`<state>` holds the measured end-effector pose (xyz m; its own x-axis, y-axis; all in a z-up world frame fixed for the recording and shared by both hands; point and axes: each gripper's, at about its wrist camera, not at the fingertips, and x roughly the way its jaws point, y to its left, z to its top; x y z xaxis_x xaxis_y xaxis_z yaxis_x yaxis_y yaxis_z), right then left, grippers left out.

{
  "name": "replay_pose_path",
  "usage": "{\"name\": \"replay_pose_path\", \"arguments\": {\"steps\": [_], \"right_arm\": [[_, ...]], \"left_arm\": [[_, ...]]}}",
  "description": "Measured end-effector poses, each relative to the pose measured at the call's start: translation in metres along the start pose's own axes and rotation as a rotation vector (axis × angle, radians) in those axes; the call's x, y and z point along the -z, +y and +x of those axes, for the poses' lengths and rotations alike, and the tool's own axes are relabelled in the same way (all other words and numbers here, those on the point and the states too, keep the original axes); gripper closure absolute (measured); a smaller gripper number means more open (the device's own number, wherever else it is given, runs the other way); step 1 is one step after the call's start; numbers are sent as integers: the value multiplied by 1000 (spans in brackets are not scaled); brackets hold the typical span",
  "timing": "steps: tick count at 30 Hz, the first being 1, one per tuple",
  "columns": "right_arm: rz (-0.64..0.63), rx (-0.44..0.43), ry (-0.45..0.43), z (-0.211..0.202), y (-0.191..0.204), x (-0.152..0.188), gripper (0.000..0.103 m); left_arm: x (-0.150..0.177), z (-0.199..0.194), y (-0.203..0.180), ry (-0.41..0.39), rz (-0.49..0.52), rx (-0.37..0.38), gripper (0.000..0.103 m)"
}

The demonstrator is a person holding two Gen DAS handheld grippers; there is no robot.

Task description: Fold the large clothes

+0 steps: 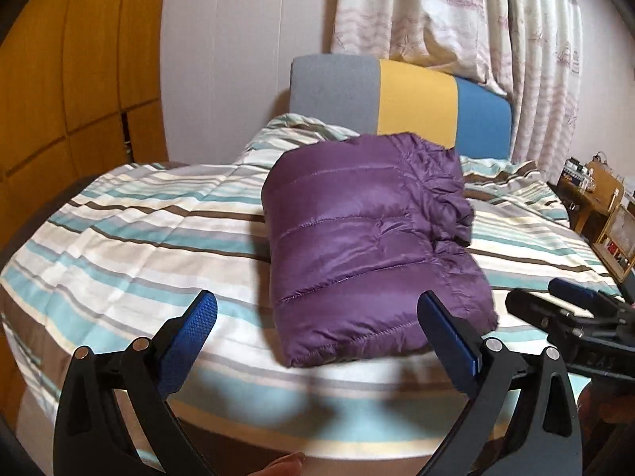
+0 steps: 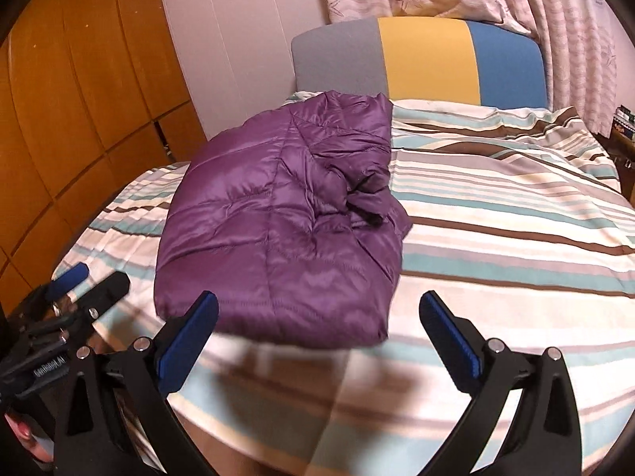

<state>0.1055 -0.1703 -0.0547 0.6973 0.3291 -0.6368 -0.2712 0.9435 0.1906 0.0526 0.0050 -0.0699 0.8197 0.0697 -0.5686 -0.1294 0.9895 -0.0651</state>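
striped bed (image 1: 131,214) serving as flat folding surface. purple puffer jacket (image 1: 369,246) lying mid-bed as a compact folded bundle, one bunched edge toward the headboard (image 1: 412,99), so fold looks about finished. left claw (image 1: 317,313) and right claw (image 2: 317,313) both spread wide, empty, hovering just short of the near hem.

Purple quilted puffer jacket (image 1: 373,246), folded into a thick rectangle, lying flat on striped bedding, touching neither claw
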Motion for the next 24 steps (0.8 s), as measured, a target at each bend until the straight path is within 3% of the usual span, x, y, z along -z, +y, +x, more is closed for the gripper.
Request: {"name": "replay_pose_path", "arguments": {"steps": [9,24], "right_arm": [[-3,11,-44,-36,0,17,2],[2,9,-61,-42,1,18,2]], "left_arm": [[5,-29,-3,-28,6,6,3],[10,-32,-11,-39,40,9,3]]}}
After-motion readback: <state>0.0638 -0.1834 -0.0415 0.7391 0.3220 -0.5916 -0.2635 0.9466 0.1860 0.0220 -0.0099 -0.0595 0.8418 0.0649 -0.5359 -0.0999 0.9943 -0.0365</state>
